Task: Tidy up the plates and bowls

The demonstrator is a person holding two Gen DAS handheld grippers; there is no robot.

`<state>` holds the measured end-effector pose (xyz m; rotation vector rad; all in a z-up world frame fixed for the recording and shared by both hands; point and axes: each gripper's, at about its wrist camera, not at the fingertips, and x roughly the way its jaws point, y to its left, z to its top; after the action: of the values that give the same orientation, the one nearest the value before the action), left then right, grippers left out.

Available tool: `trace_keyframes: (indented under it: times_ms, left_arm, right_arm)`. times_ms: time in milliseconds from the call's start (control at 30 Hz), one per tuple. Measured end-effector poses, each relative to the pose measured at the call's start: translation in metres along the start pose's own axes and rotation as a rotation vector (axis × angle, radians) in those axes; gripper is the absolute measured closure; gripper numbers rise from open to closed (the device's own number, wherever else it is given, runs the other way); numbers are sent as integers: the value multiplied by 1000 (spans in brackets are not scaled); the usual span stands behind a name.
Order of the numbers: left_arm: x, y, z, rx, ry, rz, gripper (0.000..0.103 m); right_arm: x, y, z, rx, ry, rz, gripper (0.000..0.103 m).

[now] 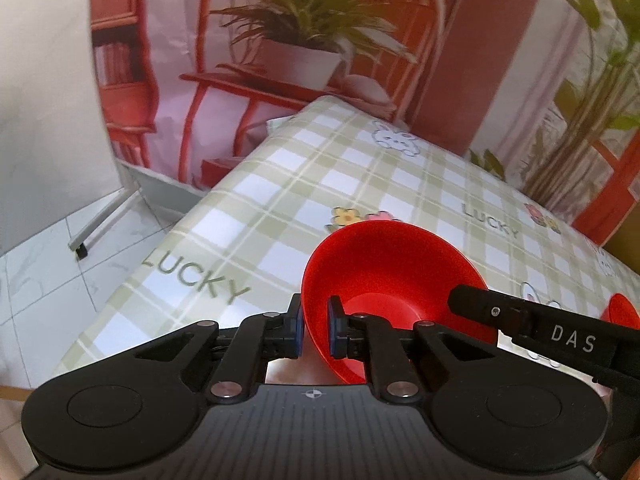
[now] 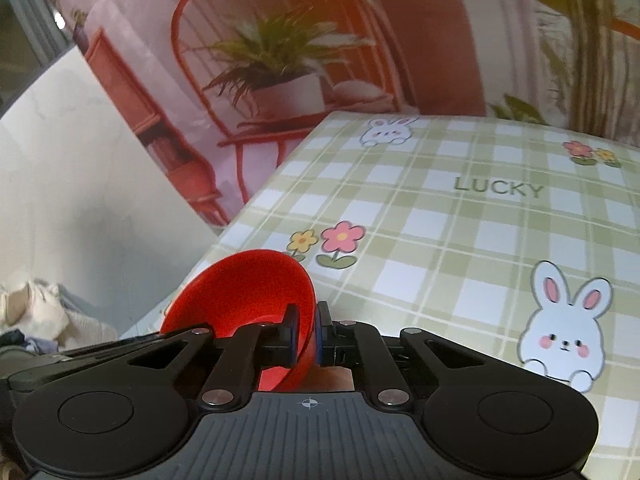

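In the left wrist view my left gripper (image 1: pixel 316 320) is shut on the left rim of a red bowl (image 1: pixel 392 264). The bowl is tilted, with its inside facing the camera, over the near part of the checked table (image 1: pixel 360 168). The black side of the right gripper's body (image 1: pixel 560 332) crosses in front of this bowl's right edge. In the right wrist view my right gripper (image 2: pixel 306 332) is shut on the right rim of a tilted red bowl (image 2: pixel 240 284). I cannot tell whether both grippers hold the same bowl.
A sliver of another red piece (image 1: pixel 620 312) shows at the right edge, behind the right gripper's body. The tablecloth (image 2: pixel 460 220) has green checks, rabbits and flowers. A printed backdrop (image 1: pixel 280 60) hangs behind the table. The tiled floor (image 1: pixel 60 272) lies beyond the table's left edge.
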<state>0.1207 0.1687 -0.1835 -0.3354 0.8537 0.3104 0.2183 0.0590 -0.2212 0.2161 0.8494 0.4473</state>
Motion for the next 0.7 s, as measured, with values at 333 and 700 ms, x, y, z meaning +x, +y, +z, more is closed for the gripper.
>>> trace_keyframes:
  times_ms: [333,700]
  left_arm:
    - [-12,-46,1,111,-26,-55,90]
    - [-12,-100,5,225,-34,-135,90]
  right_arm:
    - [-39,-40,1,123,-96,-14,96]
    - [-90,-84,0,193,-227,-55,95]
